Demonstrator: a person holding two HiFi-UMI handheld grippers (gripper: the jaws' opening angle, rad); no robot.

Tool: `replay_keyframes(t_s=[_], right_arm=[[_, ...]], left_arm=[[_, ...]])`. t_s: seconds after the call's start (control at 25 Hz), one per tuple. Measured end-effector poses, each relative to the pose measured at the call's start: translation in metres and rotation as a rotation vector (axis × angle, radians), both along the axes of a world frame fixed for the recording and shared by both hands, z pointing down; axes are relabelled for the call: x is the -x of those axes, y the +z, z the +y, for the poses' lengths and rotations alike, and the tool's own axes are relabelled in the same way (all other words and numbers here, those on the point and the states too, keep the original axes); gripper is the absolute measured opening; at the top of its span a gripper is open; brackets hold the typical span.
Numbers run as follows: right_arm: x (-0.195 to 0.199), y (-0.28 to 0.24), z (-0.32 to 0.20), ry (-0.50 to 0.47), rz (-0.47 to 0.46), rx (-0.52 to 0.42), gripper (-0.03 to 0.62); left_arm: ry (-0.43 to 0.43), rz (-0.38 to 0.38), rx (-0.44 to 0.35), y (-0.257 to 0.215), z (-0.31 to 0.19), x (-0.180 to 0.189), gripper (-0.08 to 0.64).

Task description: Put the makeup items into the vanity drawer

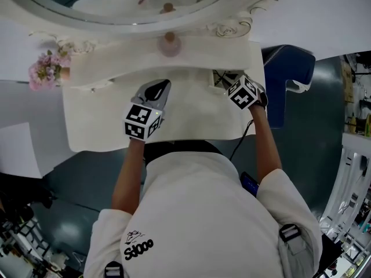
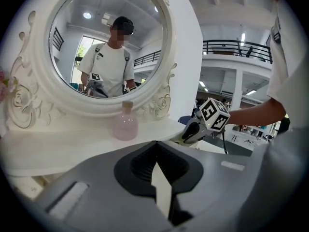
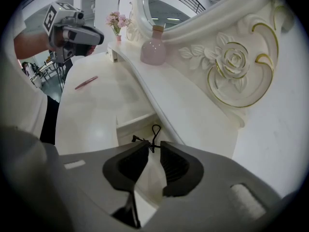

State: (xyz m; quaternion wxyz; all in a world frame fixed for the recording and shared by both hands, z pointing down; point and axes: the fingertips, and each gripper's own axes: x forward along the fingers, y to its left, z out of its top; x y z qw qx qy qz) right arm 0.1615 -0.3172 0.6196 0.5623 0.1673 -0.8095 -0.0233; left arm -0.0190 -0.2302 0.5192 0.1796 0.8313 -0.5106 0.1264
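The counter (image 1: 104, 114) is mostly bare pale surface. Its wavy near edge lies against the person's body. Along its far side runs a raised shelf (image 1: 203, 51) under the mirror (image 2: 108, 42). A pink bottle (image 1: 169, 44) stands on the shelf's middle and flowers (image 1: 49, 68) at its left end. The vanity drawer (image 3: 131, 122) stands open at the counter's right end under the shelf, just beside a blue chair (image 1: 290, 74), so room is tight there and wide on the left.

The left forearm reaches straight out over the counter's middle. The left tongs (image 2: 155, 143) point toward the mirror, tipped slightly down, clear of the surface. Their tips meet and nothing is between them. The right arm stretches to the right corner, and the right tongs (image 3: 153, 148) point steeply down over the open drawer. Their jaws stand a narrow way apart and do not press on anything. A thin black looped item (image 3: 153, 132) sits just past their tips, over the drawer. I cannot tell whether it touches them.

Only the right gripper view shows that looped item. It alone also shows a slim pink pencil (image 3: 86, 82) lying on the bare counter below the left tongs, well apart from the drawer. The head view shows dark things inside the drawer, too small to name. The left gripper view shows the person's reflection in the mirror.
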Motion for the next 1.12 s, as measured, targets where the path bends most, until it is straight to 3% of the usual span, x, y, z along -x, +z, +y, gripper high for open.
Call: replay_keyframes(t_s=[0.12,0.24,0.56,0.88,1.12], right_arm=[[-0.001,-0.006,-0.001,0.030,-0.027,0.006,0.114],[-0.002,-0.010,0.002,0.060,-0.047,0.011,0.117],[-0.002,-0.035,0.005,0.245,-0.156,-0.044,0.117],[0.013,-0.074,0.018,0.416,-0.312,-0.129,0.073],[0.040,-0.104,0.040,0.482,-0.426,-0.190,0.003]], left_arm=[[0.010,0.006,-0.007,-0.001,0.002,0.000,0.018],[0.021,0.012,-0.010,-0.003,0.004,0.001,0.018],[0.047,0.005,-0.012,-0.010,0.016,0.018,0.018],[0.083,-0.005,-0.038,-0.028,0.025,0.048,0.018],[0.109,-0.018,-0.069,-0.044,0.036,0.074,0.018]])
